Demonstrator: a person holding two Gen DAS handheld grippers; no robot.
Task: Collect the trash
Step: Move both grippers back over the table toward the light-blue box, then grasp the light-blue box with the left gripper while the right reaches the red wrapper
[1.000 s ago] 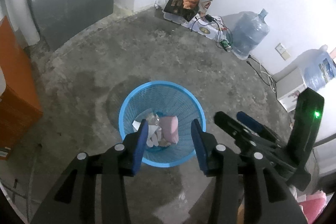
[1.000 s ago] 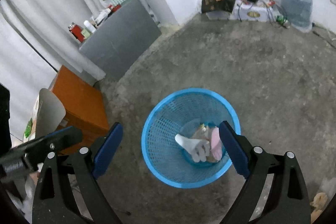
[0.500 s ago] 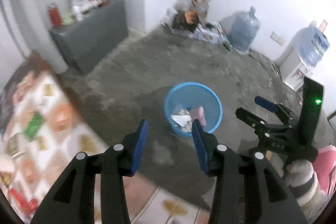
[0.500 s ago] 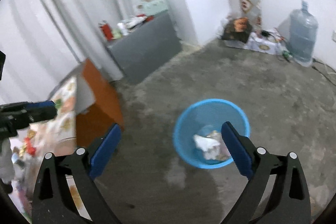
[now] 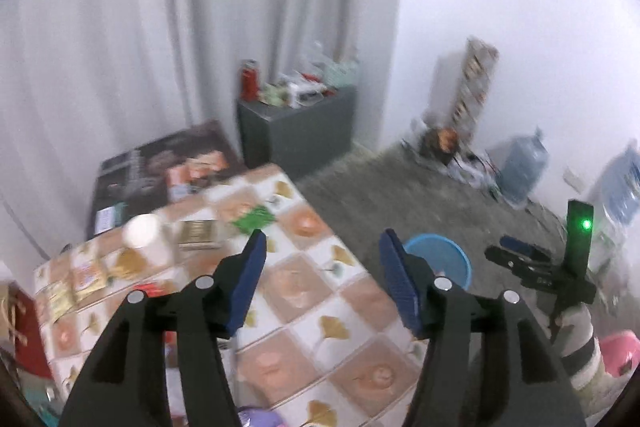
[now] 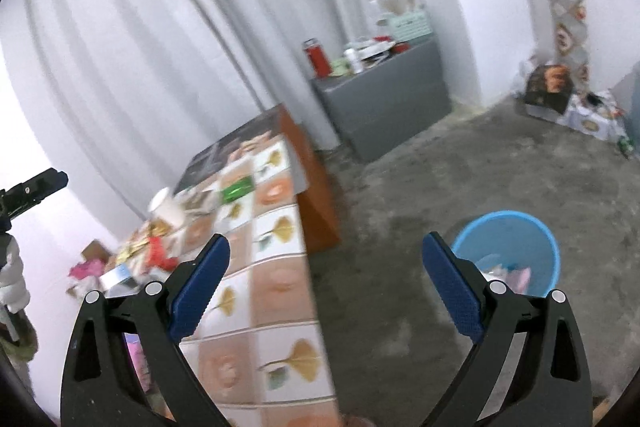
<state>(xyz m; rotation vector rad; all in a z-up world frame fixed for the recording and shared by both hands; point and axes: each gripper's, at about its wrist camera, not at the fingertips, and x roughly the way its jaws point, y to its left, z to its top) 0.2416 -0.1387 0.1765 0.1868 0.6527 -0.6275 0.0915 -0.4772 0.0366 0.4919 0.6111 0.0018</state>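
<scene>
My left gripper (image 5: 322,269) has just been opening, nothing between its jaws; my right gripper (image 6: 324,277) gapes wide, empty too. The bin (image 6: 506,253) sits on the floor beside the table (image 5: 304,287). I should settle, then pick one wrapper (image 5: 252,221) cleanly.

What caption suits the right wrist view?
Empty open right tool between cluttered tiled table and blue trash basket.
</scene>
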